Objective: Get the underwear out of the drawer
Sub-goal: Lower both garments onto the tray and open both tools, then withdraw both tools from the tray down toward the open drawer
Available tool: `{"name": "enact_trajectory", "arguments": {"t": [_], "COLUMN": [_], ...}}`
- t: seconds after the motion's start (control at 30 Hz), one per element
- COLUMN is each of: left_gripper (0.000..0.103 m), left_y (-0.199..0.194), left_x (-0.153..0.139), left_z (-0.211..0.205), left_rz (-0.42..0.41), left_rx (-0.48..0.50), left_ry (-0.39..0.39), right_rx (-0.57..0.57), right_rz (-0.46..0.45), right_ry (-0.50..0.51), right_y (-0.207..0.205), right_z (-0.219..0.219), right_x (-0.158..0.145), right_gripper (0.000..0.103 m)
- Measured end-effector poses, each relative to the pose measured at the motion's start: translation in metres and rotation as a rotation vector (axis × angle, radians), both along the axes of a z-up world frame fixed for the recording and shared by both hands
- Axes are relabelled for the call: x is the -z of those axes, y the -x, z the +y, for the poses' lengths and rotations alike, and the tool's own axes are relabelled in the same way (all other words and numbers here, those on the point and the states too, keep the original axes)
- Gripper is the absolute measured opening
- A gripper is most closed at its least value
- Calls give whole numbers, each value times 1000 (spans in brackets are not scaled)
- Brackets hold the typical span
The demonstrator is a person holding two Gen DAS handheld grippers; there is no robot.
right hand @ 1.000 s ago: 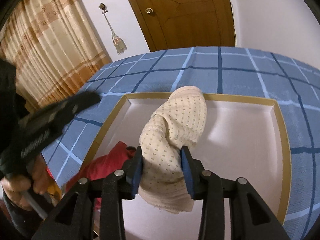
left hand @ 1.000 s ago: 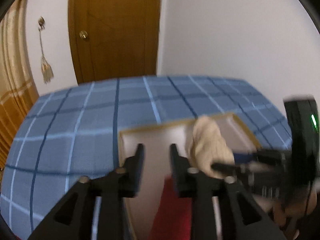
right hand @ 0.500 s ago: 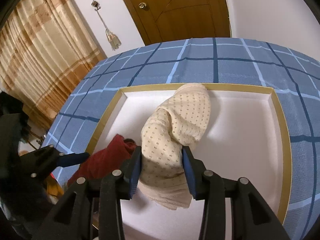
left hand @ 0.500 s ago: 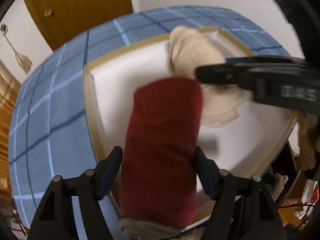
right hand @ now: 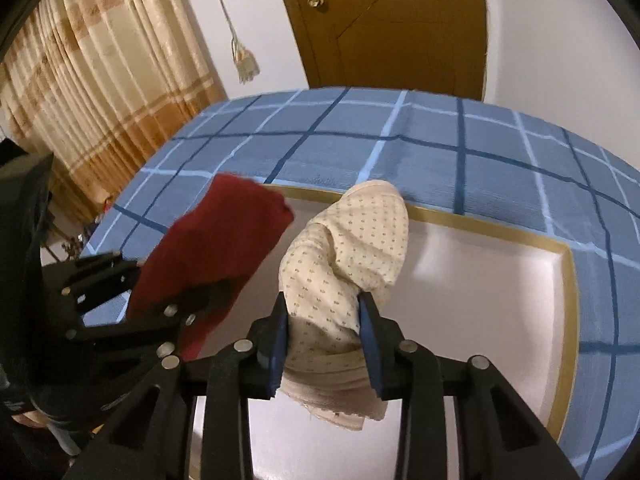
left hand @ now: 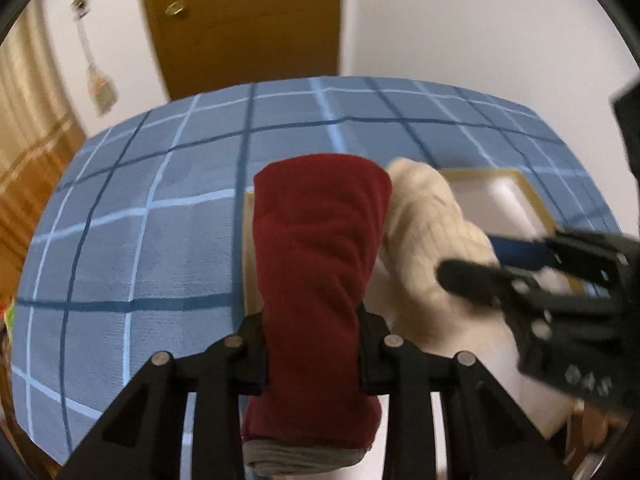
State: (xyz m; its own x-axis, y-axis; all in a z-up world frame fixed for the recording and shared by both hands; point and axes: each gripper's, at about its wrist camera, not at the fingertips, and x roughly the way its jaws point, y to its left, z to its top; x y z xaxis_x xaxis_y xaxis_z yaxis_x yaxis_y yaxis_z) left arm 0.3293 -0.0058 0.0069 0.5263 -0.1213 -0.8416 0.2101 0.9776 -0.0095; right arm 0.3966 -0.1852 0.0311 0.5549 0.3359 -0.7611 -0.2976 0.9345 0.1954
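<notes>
Left gripper [left hand: 312, 344] pinches a rolled dark-red underwear bundle [left hand: 320, 264], held above the white gold-rimmed drawer [right hand: 568, 280]. Right gripper [right hand: 324, 344] pinches a cream dotted underwear roll [right hand: 348, 252]. Only the right view shows beige striped curtains [right hand: 100, 80]. Blue plaid bedcover [left hand: 140, 240] surrounds the drawer; brown wooden door [right hand: 392, 20] behind.

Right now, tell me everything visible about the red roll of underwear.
The red roll of underwear is a dark red, soft knit fabric rolled into a thick cylinder with a grey band at its lower end. The left gripper is shut on its lower part, holding it raised over the drawer, pointing forward and up, close beside the cream dotted roll.
</notes>
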Motion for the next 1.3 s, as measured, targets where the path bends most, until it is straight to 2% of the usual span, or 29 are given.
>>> {"name": "enact_trajectory", "arguments": {"t": [0.1,0.13,0.17,0.2,0.23,0.3,0.37,0.43,0.5,0.57,0.6,0.67,0.83,1.07,1.3], "left_gripper": [43,51,62,68,71,71,72,74,80,96,99,99,99,100,100], "left_y": [-9,-9,-9,-9,-9,-8,-7,4,18,35,43,64,100,147,181], "left_x": [16,18,19,18,19,17,14,4,-7,-18,-23,-32,-44,-44,-31], "left_z": [0,-4,-8,-11,-12,-10,-5,-2,-1,-4,-6,-10,-19,-25,-33], "left_rz": [20,-1,-4,-2,3,7,9,-21,-84,-154,-181,-241,-311,-339,-341], "left_rx": [-65,-51,-43,-32,-30,-45,-59,-65,-67,-69,-66,-57,-18,5,-1], "left_ry": [-9,-9,-13,-3,6,24,53,72,38,6,-5,-38,-81,-73,-99], "right_rx": [16,11,5,6,4,-3,4,17,36,54,62,67,65,67,104], "right_rz": [38,46,48,45,44,42,33,17,-25,-76,-105,-136,-167,-230,-244], "right_ry": [-44,-71,-92,-102,-106,-109,-120,-158,-203,-239,-258,-285,-291,-260,-274], "right_y": [-16,-19,-22,-22,-22,-22,-18,-10,6,24,36,54,103,166,207], "right_z": [-1,-1,-1,0,2,4,2,-5,-16,-24,-28,-32,-29,-24,-31], "right_x": [7,9,11,13,14,14,11,5,-6,-18,-24,-32,-39,-40,-27], "right_gripper": [37,37,37,38,40,47,48,48,48,48,49,50,50,51,51]}}
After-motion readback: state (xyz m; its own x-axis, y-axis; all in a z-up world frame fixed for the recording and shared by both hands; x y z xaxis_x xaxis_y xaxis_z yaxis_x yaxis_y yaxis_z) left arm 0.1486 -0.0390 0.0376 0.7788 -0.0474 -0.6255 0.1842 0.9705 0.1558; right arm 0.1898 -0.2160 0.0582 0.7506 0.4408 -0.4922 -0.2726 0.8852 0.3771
